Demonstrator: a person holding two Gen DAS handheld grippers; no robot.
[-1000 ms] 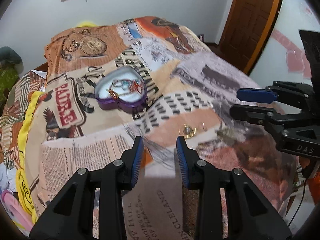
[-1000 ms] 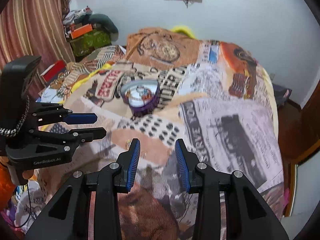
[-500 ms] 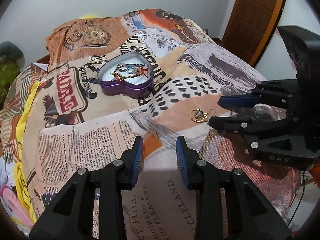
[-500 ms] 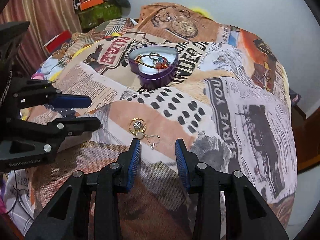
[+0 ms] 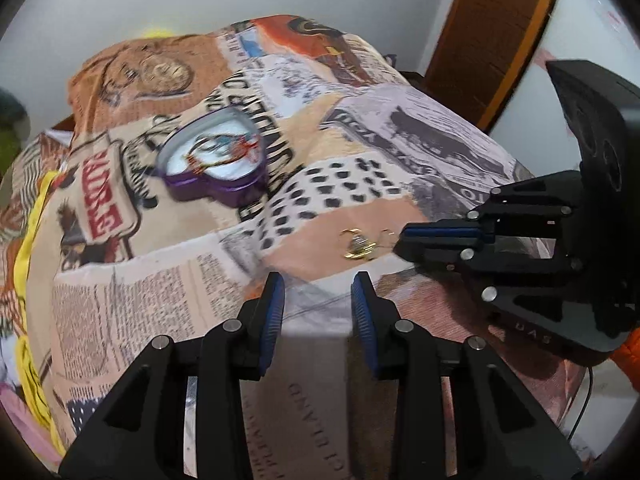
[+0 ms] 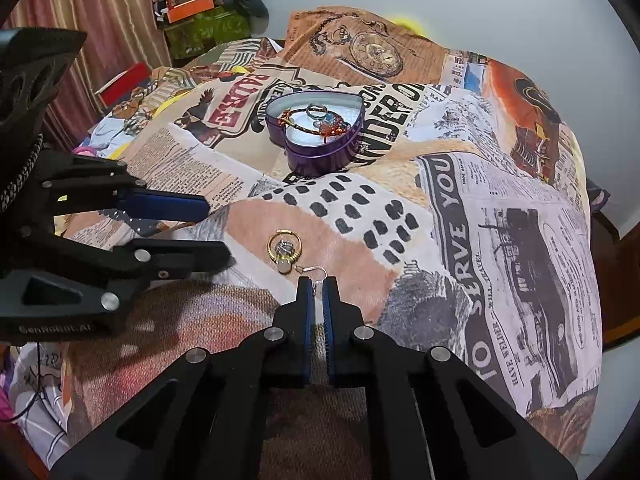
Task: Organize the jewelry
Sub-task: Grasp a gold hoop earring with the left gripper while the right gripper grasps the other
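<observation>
Just ahead of the right hand-held gripper, the earring is lying on the bed; its jaws are closing on the ear wire. Left hand-held gripper is hovering part-open, empty; the tin is sitting farther ahead.

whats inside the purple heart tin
Inside the open purple heart-shaped metal tin lies a tangle of jewelry on a white lining: a silver ring and a red-orange chain. Pieces beneath the tangle can't be seen.

Home bedroom: blanket-covered bed, curtain.
</observation>
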